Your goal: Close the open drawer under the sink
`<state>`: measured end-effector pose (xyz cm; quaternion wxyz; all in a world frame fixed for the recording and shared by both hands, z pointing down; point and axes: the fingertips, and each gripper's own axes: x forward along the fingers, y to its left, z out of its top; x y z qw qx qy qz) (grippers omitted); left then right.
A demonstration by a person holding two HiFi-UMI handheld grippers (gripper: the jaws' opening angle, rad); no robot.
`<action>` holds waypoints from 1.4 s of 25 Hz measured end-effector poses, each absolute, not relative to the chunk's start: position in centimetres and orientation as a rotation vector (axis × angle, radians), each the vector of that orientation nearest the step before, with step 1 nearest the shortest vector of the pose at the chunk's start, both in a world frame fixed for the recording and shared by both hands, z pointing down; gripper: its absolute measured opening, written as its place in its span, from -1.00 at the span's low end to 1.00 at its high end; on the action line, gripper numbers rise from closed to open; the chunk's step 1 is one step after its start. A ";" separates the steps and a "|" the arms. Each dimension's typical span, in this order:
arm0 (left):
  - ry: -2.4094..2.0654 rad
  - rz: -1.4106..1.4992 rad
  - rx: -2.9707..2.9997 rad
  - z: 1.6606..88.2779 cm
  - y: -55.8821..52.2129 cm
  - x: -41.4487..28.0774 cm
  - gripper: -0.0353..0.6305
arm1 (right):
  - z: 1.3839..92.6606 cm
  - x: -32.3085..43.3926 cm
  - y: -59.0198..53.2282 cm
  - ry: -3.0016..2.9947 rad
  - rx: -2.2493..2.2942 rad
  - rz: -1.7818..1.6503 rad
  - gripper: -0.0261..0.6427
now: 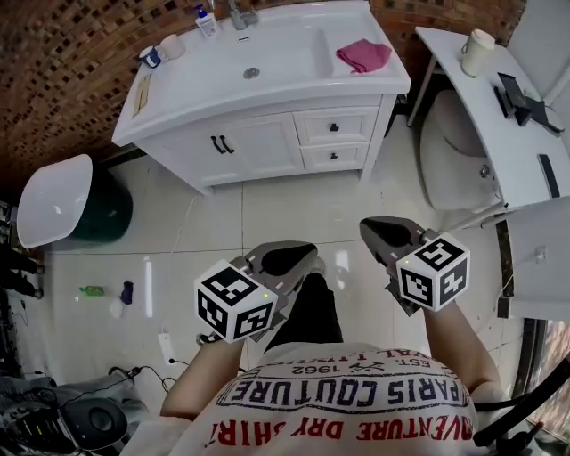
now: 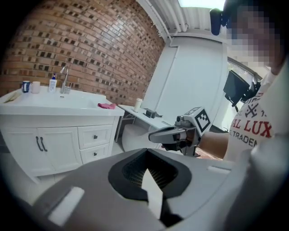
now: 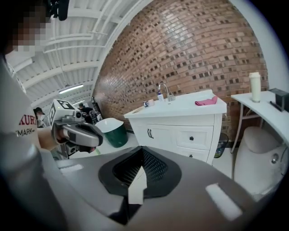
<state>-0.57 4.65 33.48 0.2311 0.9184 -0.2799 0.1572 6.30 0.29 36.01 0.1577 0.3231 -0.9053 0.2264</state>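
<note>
The white vanity [image 1: 267, 142] with its sink [image 1: 267, 55] stands across the tiled floor from me. At its right end are an upper drawer [image 1: 337, 126] and a lower drawer [image 1: 334, 157], each with a black knob. Both fronts look nearly flush, also in the right gripper view [image 3: 192, 136]. My left gripper [image 1: 289, 258] and right gripper [image 1: 387, 233] hover close to my body, well short of the vanity. Each has its jaws together with nothing between them. The left gripper view shows the right gripper [image 2: 165, 134] beside it.
A pink cloth [image 1: 363, 55], cups and a soap bottle [image 1: 206, 21] sit on the countertop. A green bin [image 1: 67, 203] with a white lid stands to the left. To the right are a white seat [image 1: 454, 160] and a side table [image 1: 499, 116]. Small items [image 1: 92, 290] and cables lie on the floor at left.
</note>
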 end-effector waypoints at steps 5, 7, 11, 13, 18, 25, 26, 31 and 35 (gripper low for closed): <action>-0.786 0.435 2.569 31.8 17.9 2.0 -0.91 | 31.5 7.9 14.6 -2.654 0.860 0.513 -0.89; -0.794 0.432 2.572 30.7 21.8 2.4 -0.91 | 29.2 8.4 18.8 -2.685 0.849 0.511 -0.89; -0.792 0.418 2.590 27.8 26.6 2.6 -0.91 | 25.7 8.7 23.7 -2.703 0.868 0.544 -0.90; -0.783 0.412 2.614 26.2 27.9 2.6 -0.91 | 24.2 8.5 25.2 -2.709 0.875 0.555 -0.90; -0.748 0.419 2.668 23.7 29.2 1.7 -0.91 | 21.6 6.7 27.3 -2.696 0.894 0.499 -0.90; -0.758 0.429 2.692 22.9 29.7 0.0 -0.91 | 21.1 3.8 28.1 -2.712 0.866 0.446 -0.90; -0.764 0.431 2.692 22.9 29.8 0.1 -0.91 | 21.1 3.9 28.2 -2.716 0.863 0.444 -0.90; -0.781 0.437 2.683 23.2 30.5 0.7 -0.91 | 21.5 4.8 28.8 -2.719 0.854 0.453 -0.90; -0.800 0.430 2.674 23.2 30.9 0.8 -0.91 | 21.9 4.7 29.2 -2.718 0.830 0.460 -0.90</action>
